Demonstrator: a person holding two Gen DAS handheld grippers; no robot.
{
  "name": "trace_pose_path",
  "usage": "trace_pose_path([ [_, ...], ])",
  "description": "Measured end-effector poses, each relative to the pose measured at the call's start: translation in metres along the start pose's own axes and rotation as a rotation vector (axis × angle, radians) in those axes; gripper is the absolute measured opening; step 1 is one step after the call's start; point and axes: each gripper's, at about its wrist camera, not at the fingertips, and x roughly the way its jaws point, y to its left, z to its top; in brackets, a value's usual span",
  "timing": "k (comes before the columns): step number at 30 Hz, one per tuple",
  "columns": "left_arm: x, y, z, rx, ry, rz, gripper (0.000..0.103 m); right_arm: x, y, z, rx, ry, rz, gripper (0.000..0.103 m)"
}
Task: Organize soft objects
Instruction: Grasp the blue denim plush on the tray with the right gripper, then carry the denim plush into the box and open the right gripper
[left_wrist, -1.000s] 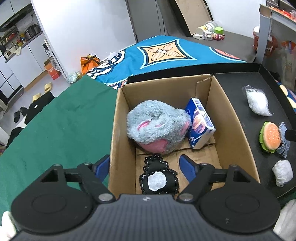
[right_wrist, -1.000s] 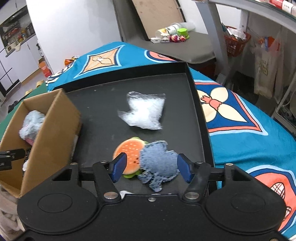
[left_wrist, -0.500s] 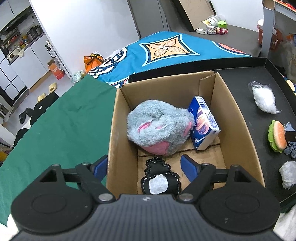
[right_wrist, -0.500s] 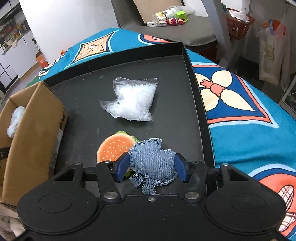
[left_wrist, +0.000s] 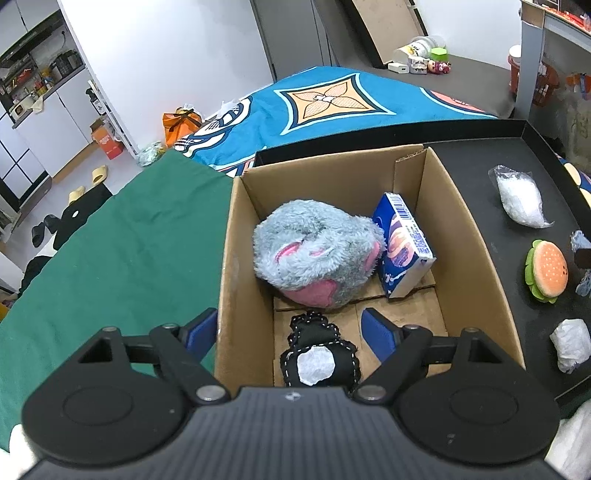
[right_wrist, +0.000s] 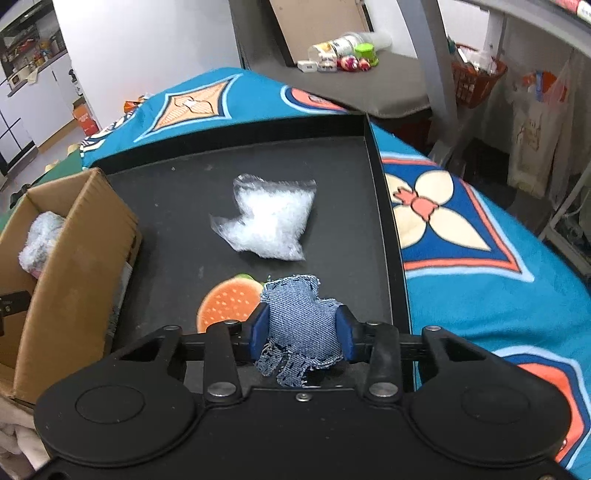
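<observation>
Right gripper (right_wrist: 302, 328) pinches the denim toy (right_wrist: 300, 319) between its blue pads, over the black tray (right_wrist: 380, 206). Burger toy (right_wrist: 229, 302) sits just left of it on the tray, clear bag (right_wrist: 271, 221) farther back. Left gripper (left_wrist: 286, 332) is spread wide, holding nothing, straddling the near-left wall of the box (left_wrist: 476, 236). In the box: grey plush (left_wrist: 314, 254), blue carton (left_wrist: 404, 243) leaning beside it, black pouch (left_wrist: 317, 350) at the near end. White wad (left_wrist: 570, 343) on the tray right of the box.
</observation>
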Motion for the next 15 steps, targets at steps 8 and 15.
trace_pose_path([
  [8,-0.007,0.008,-0.003,-0.018,-0.019,-0.021,0.082,-0.017,0.018,0.008,-0.039,-0.047,0.006,0.038],
  [15,-0.012,0.018,-0.009,-0.033,-0.034,-0.052,0.082,-0.03,0.038,0.016,-0.065,-0.1,0.035,0.038],
])
